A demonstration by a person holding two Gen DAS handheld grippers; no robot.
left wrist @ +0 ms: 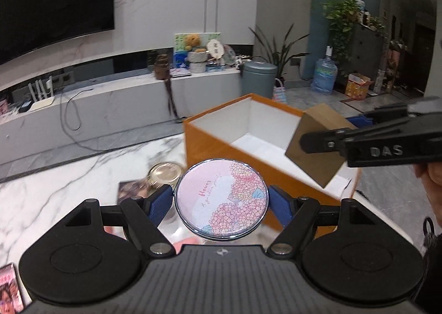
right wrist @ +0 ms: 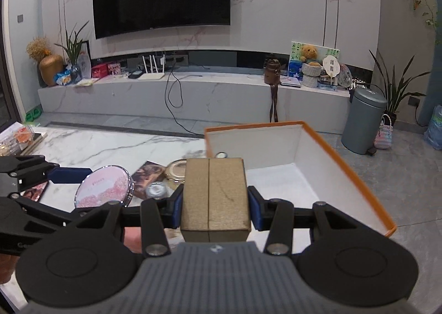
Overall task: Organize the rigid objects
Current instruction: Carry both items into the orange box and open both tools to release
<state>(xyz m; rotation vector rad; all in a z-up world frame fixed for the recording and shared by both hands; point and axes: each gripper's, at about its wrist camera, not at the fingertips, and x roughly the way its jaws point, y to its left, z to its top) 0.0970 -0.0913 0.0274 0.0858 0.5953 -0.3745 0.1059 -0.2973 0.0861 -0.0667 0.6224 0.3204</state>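
My left gripper (left wrist: 221, 203) is shut on a round pink floral tin (left wrist: 221, 199), its blue pads pressing both rims, held above the marble table (left wrist: 55, 192). My right gripper (right wrist: 215, 203) is shut on a gold-brown rectangular box (right wrist: 215, 195), lifted in front of the orange storage box (right wrist: 345, 153) with its white inside showing. In the left wrist view the right gripper (left wrist: 312, 142) comes in from the right holding the gold-brown box (left wrist: 317, 148) over the orange storage box (left wrist: 210, 142). In the right wrist view the pink tin (right wrist: 103, 189) sits at the left.
On the table lie a glass jar lid (right wrist: 179, 169), a small silver lid (right wrist: 156, 189) and photo cards (right wrist: 147, 174). Books and a container (right wrist: 19, 140) sit at the table's far left. A grey bin (right wrist: 363, 123) stands on the floor beyond.
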